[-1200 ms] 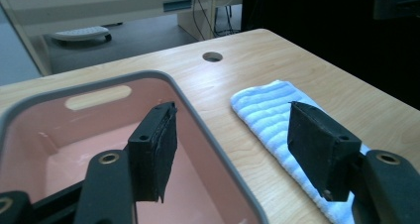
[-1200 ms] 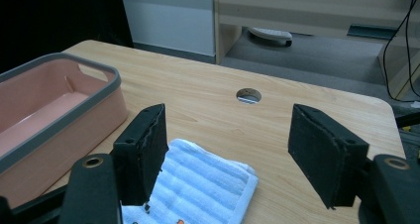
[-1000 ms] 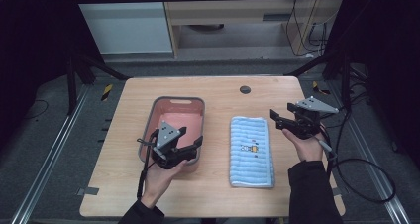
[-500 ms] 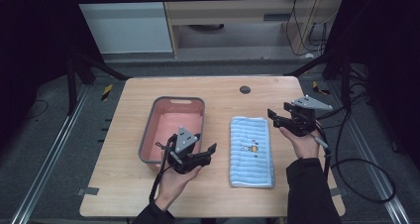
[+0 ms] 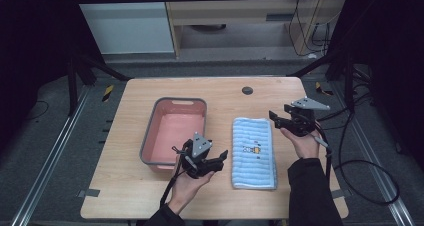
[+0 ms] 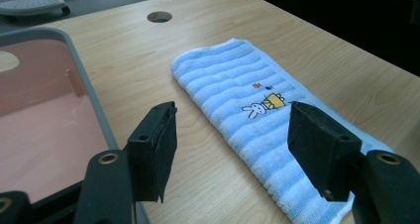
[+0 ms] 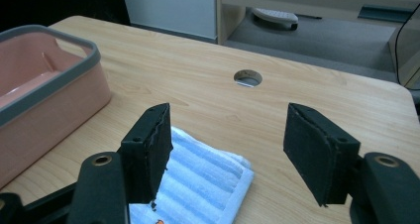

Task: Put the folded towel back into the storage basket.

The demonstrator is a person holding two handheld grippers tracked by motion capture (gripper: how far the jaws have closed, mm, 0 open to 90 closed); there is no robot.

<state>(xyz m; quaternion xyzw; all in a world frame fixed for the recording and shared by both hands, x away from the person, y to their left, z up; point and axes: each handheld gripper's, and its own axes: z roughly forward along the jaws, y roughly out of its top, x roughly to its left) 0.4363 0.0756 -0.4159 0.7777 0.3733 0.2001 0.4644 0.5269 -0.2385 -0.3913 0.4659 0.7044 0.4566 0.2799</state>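
A: Start with the biggest thing. What carries it all?

B: A light wooden counter (image 5: 125,196) with rounded corners and a round cable hole (image 5: 247,90) near its far edge. It stands on grey floor, with a dark metal frame around it and pale cabinets beyond.

A: And on it?

B: A pink basin with a grey rim (image 5: 148,136) lies left of centre, with nothing in it that can be seen. To its right, apart from it, lies a folded blue striped towel (image 5: 252,158), long side running away from the person, with a small rabbit picture (image 6: 254,109) on its top face.

A: Now the left gripper.

B: The left gripper (image 5: 221,157) sits at the near right corner of the basin, turned toward the towel. In the left gripper view its fingers (image 6: 157,147) stand wide apart, holding nothing, above bare wood and the near end of the towel. Whether they touch either I cannot tell.

A: The right one?

B: The right gripper (image 5: 273,116) hovers just beside the towel's far right corner, pointing left. Its fingers (image 7: 317,149) are spread wide as well and grip nothing; the towel's corner lies below the left one, wood under the other. A black cable (image 5: 350,166) trails from it off the right edge.
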